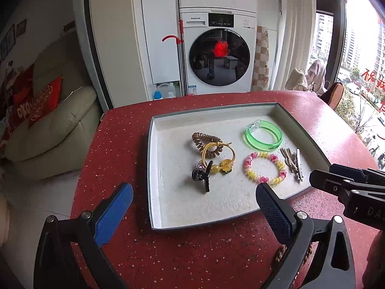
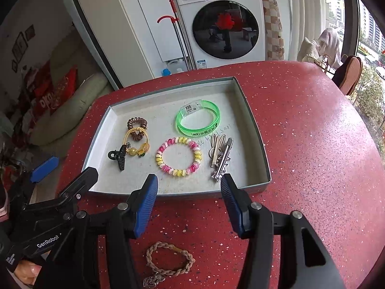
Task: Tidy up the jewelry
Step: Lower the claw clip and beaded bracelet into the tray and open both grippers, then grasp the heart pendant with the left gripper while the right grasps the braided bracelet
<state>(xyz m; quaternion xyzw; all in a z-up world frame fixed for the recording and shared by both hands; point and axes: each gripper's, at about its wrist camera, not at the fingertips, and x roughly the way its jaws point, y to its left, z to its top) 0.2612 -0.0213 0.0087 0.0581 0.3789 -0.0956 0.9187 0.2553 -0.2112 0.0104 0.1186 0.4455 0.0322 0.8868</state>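
Observation:
A shallow white tray (image 1: 158,168) (image 2: 255,130) sits on the red table. In it lie a green bangle (image 1: 264,134) (image 2: 198,118), a pink and yellow spiral hair tie (image 1: 264,167) (image 2: 179,157), silver hair clips (image 1: 294,162) (image 2: 220,157), a brown spiral tie with a yellow beaded band (image 1: 213,148) (image 2: 137,133) and a black claw clip (image 1: 203,174) (image 2: 119,157). A braided rope bracelet (image 2: 169,259) with a charm lies on the table below the tray, partly seen in the left wrist view (image 1: 280,252). My left gripper (image 1: 192,202) is open and empty over the tray's near edge. My right gripper (image 2: 189,187) is open and empty above the bracelet.
The red speckled table (image 1: 192,252) (image 2: 312,156) ends in a curved edge at the left and back. Behind it stand a washing machine (image 1: 219,55) (image 2: 223,26), a mop and a beige sofa (image 1: 48,130). A chair (image 2: 349,74) and windows are at the right.

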